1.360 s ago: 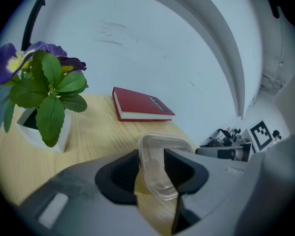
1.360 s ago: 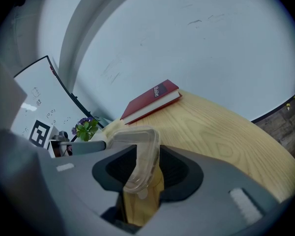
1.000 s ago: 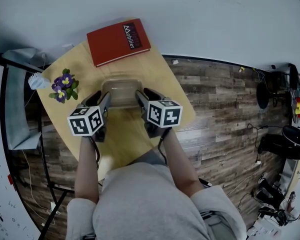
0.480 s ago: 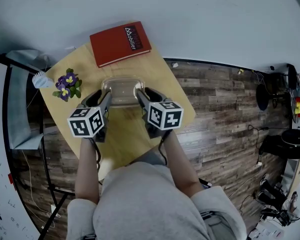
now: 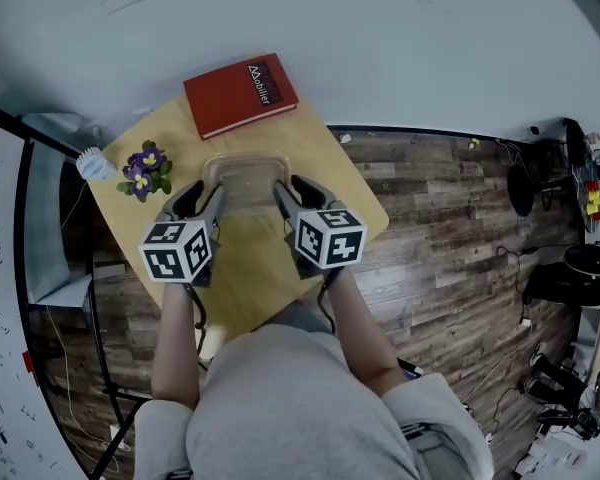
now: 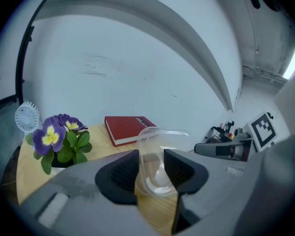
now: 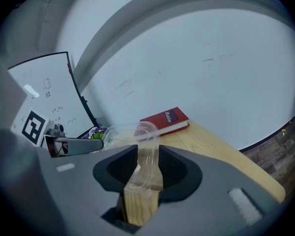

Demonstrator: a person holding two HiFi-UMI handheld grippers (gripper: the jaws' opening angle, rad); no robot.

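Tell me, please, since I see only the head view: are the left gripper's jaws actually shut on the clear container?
Observer: Yes. In the left gripper view, the left gripper has its jaws pressed against the clear container, one on each side of its wall.
Operator: Thank you. Does the right one grip it the same way?
Observer: It does. In the right gripper view, the right gripper clamps the container's wall just below the rim.
Operator: Could you describe the book from the side?
Observer: The red book lies flat beyond the container, with its white page edge facing the left gripper.
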